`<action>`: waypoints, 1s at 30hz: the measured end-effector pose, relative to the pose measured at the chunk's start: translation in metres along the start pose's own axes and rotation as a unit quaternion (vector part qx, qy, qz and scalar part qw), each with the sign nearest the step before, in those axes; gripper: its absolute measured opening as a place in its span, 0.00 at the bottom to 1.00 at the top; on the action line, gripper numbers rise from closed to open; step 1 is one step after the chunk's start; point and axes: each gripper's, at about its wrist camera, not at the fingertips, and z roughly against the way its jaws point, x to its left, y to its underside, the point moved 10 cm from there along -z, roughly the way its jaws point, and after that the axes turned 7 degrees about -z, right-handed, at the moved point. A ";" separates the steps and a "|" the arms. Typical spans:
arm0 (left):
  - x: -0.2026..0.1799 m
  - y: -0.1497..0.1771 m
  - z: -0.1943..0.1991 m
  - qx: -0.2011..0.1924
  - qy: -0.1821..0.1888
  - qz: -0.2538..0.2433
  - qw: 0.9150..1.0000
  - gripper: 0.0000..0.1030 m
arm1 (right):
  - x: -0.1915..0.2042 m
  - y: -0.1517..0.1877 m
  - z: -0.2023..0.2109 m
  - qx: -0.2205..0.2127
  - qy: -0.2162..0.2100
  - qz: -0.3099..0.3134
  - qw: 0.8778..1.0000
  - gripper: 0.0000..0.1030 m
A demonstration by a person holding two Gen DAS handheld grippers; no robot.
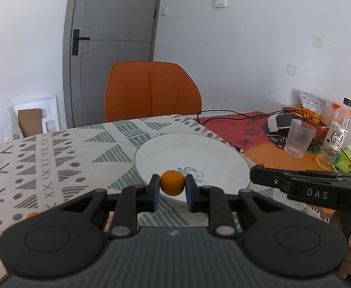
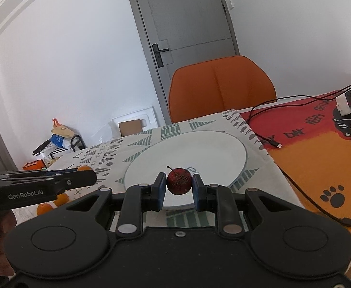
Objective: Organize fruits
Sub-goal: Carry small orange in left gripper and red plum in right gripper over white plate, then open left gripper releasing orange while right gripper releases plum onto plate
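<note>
Left wrist view: my left gripper point(image 1: 172, 186) pinches a small orange fruit point(image 1: 172, 182) over the near rim of the white plate point(image 1: 192, 153) (the plate lies on a patterned tablecloth point(image 1: 55, 158)). Right wrist view: my right gripper point(image 2: 179, 188) clamps a small dark red fruit point(image 2: 179, 180), stem up, above that plate's near edge.

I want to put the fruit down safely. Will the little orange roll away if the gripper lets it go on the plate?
Probably a little. The orange looks round and smooth, so it may roll. The plate seems to dip toward its middle, so its raised rim would likely stop it. Small as it is, pinched between the left gripper's pads, it is likely light and easy to nudge.
</note>
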 end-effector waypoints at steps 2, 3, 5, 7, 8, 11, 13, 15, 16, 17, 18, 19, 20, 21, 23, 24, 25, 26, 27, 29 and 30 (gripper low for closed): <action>-0.002 -0.002 -0.008 0.001 0.003 -0.001 1.000 0.20 | -0.003 -0.001 -0.004 0.002 0.003 -0.002 1.000 0.21; -0.003 -0.003 -0.011 0.003 0.005 -0.002 1.000 0.20 | -0.005 -0.002 -0.006 0.003 0.004 -0.002 1.000 0.21; -0.004 -0.004 -0.019 0.006 0.008 -0.003 1.000 0.20 | -0.007 -0.002 -0.011 0.006 0.007 -0.005 1.000 0.21; -0.005 -0.004 -0.027 0.010 0.012 -0.003 1.000 0.20 | -0.008 -0.002 -0.015 0.009 0.007 -0.007 1.000 0.21; -0.005 -0.004 -0.031 0.012 0.014 -0.003 1.000 0.20 | -0.009 -0.002 -0.019 0.011 0.008 -0.008 1.000 0.21; -0.006 -0.001 -0.044 0.022 0.017 -0.004 1.000 0.20 | -0.009 -0.001 -0.027 0.016 0.009 -0.008 1.000 0.21; -0.007 0.001 -0.052 0.028 0.019 -0.004 0.999 0.20 | -0.009 0.001 -0.032 0.020 0.008 -0.010 1.000 0.21; -0.008 0.004 -0.059 0.035 0.021 -0.002 0.999 0.20 | -0.009 0.003 -0.038 0.027 0.008 -0.010 1.000 0.21; -0.008 0.005 -0.062 0.037 0.022 -0.001 0.999 0.20 | -0.010 0.004 -0.041 0.029 0.008 -0.010 0.999 0.21; -0.009 0.006 -0.064 0.039 0.023 -0.002 0.999 0.20 | -0.009 0.005 -0.043 0.031 0.008 -0.010 0.999 0.21; -0.010 0.006 -0.066 0.039 0.024 -0.002 0.999 0.20 | -0.009 0.006 -0.045 0.033 0.008 -0.010 0.999 0.21; -0.011 0.006 -0.068 0.040 0.025 -0.002 0.999 0.20 | -0.009 0.006 -0.046 0.035 0.009 -0.010 0.999 0.22; -0.012 0.007 -0.070 0.043 0.027 -0.002 0.999 0.20 | -0.009 0.006 -0.047 0.036 0.010 -0.009 0.999 0.22; -0.012 0.007 -0.071 0.046 0.029 -0.001 0.999 0.20 | -0.009 0.006 -0.048 0.035 0.011 -0.010 0.999 0.24; -0.012 0.008 -0.073 0.050 0.026 -0.002 0.998 0.23 | -0.008 0.005 -0.047 0.031 0.013 -0.008 0.999 0.30; -0.011 0.008 -0.072 0.051 0.021 -0.006 0.998 0.24 | -0.008 0.005 -0.046 0.031 0.015 -0.006 0.999 0.31; -0.010 0.008 -0.071 0.051 0.016 -0.008 0.999 0.25 | -0.009 0.005 -0.045 0.032 0.017 -0.005 0.999 0.31; -0.009 0.008 -0.068 0.051 0.014 -0.008 0.999 0.25 | -0.009 0.005 -0.044 0.031 0.017 -0.006 0.999 0.31; -0.007 0.008 -0.065 0.049 0.013 -0.005 0.999 0.29 | -0.010 0.005 -0.042 0.031 0.017 -0.007 0.999 0.32; -0.003 0.008 -0.059 0.047 0.009 0.000 0.999 0.37 | -0.010 0.006 -0.038 0.033 0.017 -0.010 0.999 0.33; 0.000 0.009 -0.055 0.046 0.005 0.001 0.999 0.42 | -0.009 0.006 -0.037 0.033 0.017 -0.012 0.999 0.36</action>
